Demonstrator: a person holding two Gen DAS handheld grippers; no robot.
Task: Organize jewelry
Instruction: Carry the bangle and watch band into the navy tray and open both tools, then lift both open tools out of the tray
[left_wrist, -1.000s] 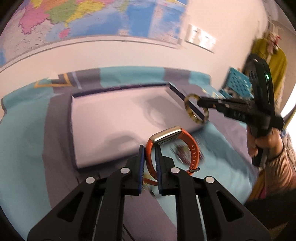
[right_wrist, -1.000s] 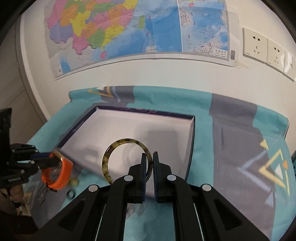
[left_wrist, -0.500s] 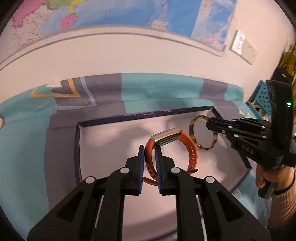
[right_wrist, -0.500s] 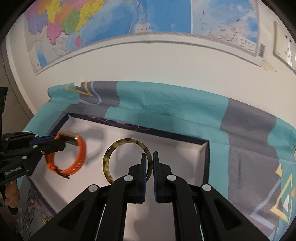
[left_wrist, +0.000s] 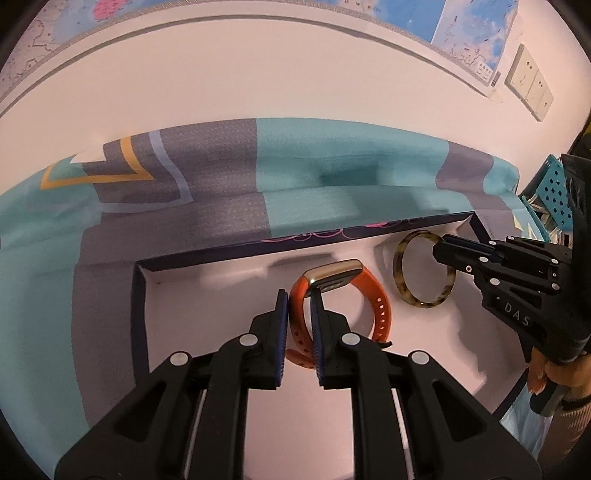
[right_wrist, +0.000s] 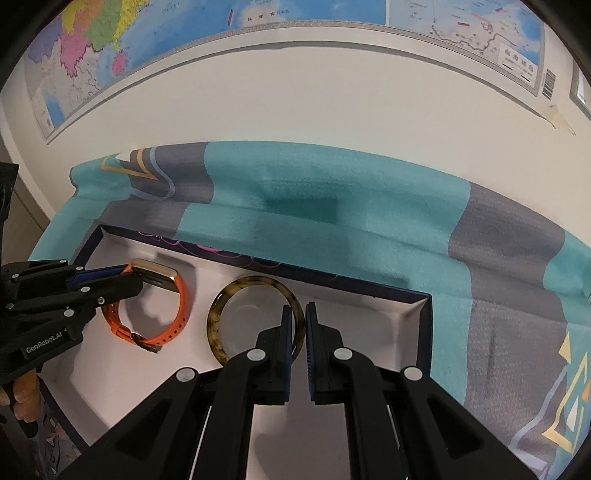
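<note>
My left gripper (left_wrist: 298, 295) is shut on the strap of an orange watch (left_wrist: 371, 295) with a gold case, held over the white inside of a dark-rimmed box (left_wrist: 140, 317). My right gripper (right_wrist: 295, 308) is shut on a tortoiseshell bangle (right_wrist: 221, 306), held just right of the watch over the same box (right_wrist: 424, 332). The watch (right_wrist: 181, 306) and left gripper (right_wrist: 125, 278) show at the left in the right wrist view. The bangle (left_wrist: 404, 291) and right gripper (left_wrist: 441, 245) show at the right in the left wrist view.
The box lies on a teal and grey patterned cloth (left_wrist: 332, 173) against a white wall with a map (right_wrist: 221, 22). Wall sockets (left_wrist: 530, 86) are at the upper right. A perforated blue basket (left_wrist: 554, 188) stands off the cloth's right end.
Both grippers have moved forward over the box with the watch and bangle in them, and both pieces now hang lower and deeper inside it, side by side.
</note>
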